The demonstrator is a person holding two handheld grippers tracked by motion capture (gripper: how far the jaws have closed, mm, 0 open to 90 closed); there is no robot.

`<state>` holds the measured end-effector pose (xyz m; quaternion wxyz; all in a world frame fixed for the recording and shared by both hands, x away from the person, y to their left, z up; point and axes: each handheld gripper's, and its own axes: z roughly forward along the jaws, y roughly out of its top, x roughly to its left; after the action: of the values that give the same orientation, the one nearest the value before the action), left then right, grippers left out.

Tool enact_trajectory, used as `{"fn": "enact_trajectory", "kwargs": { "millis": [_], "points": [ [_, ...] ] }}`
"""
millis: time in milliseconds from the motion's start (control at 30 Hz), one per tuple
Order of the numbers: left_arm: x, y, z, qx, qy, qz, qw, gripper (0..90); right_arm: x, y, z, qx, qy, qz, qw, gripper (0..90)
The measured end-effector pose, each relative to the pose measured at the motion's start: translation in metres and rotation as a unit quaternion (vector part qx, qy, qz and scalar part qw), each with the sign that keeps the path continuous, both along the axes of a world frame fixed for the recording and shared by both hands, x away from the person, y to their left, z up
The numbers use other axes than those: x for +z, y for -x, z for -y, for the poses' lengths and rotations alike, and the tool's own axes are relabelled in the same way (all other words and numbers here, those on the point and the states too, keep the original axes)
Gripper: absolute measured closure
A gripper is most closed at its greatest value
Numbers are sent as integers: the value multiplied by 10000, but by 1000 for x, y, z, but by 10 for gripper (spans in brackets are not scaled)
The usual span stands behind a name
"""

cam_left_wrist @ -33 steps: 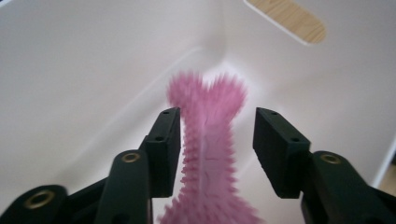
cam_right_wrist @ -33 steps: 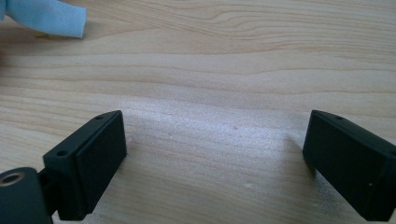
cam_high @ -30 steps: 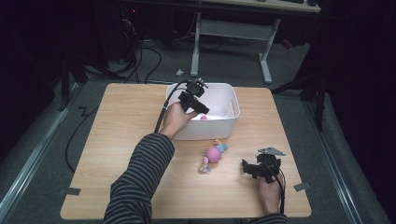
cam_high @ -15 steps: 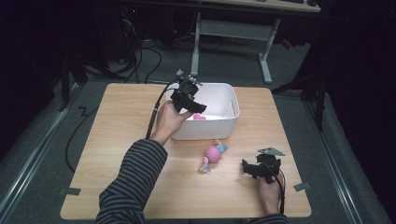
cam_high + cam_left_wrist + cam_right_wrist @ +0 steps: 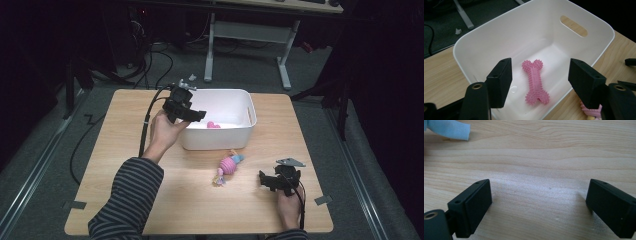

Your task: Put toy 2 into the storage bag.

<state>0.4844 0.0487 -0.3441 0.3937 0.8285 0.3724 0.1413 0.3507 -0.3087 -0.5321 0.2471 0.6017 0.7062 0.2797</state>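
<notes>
- Sleeve (image 5: 127, 200), dark with pale stripes, enters from the bottom left of the high view; the hand (image 5: 167, 132) at its end holds the left gripper (image 5: 192, 114) raised over the left end of the white bin (image 5: 220, 137).
- Right gripper (image 5: 272, 181) rests low on the near right part of the table (image 5: 120, 150), held by a hand (image 5: 288, 207) at the bottom edge; its jaws are spread wide with only bare wood grain between them in the right gripper view.
- Pale wood tabletop, smooth and light, with a small pink and blue knitted toy (image 5: 227, 166) lying in front of the bin, well apart from the right gripper.
- Left gripper jaws stand wide apart, holding nothing; in the left gripper view they frame the bin's interior.
- Pink spiked bone toy (image 5: 535, 81) lies flat on the bin's floor, near the middle.
- Bin has an oval handle slot (image 5: 573, 25) in its far end wall.
- Grey carpeted floor (image 5: 50, 150) surrounds the table, with black cables (image 5: 82, 142) trailing over it at left and tape marks (image 5: 322, 200) by the table's near corners.
- Beyond, the white legs of a desk (image 5: 247, 32) stand in a dark room.
</notes>
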Motion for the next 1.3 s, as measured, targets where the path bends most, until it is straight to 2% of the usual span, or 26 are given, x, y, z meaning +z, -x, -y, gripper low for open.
{"fn": "enact_trajectory", "kwargs": {
  "millis": [167, 267, 400, 433, 467, 500, 667, 700, 833, 933, 1000, 1167, 1300],
  "points": [
    [5, 11, -17, 94, 65, 120, 9999, 362, 0, 0, 0, 3, 8, 1, 10000, 63],
    [5, 16, -22, 145, 32, 205, 9997, 356, 0, 0, 0, 3, 7, 1, 10000, 63],
    [4, 25, -37, 203, 134, 278, 9993, 355, 0, 0, 0, 3, 8, 2, 10000, 64],
    [2, 29, -45, 259, 226, 312, 9989, 355, 0, 0, 0, 4, 9, 2, 10000, 64],
    [2, 29, -45, 259, 226, 312, 9989, 355, 0, 0, 0, 4, 9, 2, 10000, 64],
    [-1, 32, -54, 307, 265, 303, 9987, 355, 0, 0, 0, 9, 18, 3, 10000, 64],
    [-9, 37, -71, 419, 369, 251, 9981, 354, 0, 0, 0, 16, 22, 8, 10000, 63],
    [-15, 40, -77, 511, 419, 155, 9977, 353, 0, 0, 0, 16, 23, 8, 10000, 64],
    [-23, 47, -86, 635, 382, 166, 9971, 344, 0, 0, 0, 7, 8, -2, 10000, 65],
    [-28, 50, -90, 672, 442, 129, 9967, 346, 0, 0, 0, 19, 15, 8, 10000, 69],
    [-36, 55, -96, 762, 416, 114, 9962, 344, 0, 0, 0, 16, 3, 6, 10000, 70],
    [-47, 60, -105, 847, 531, 31, 9950, 341, 0, 0, 0, 25, -2, 16, 10000, 75],
    [-61, 70, -110, 912, 575, -45, 9942, 336, 0, 1, 0, 41, 15, 30, 10000, 82]
  ]
}}
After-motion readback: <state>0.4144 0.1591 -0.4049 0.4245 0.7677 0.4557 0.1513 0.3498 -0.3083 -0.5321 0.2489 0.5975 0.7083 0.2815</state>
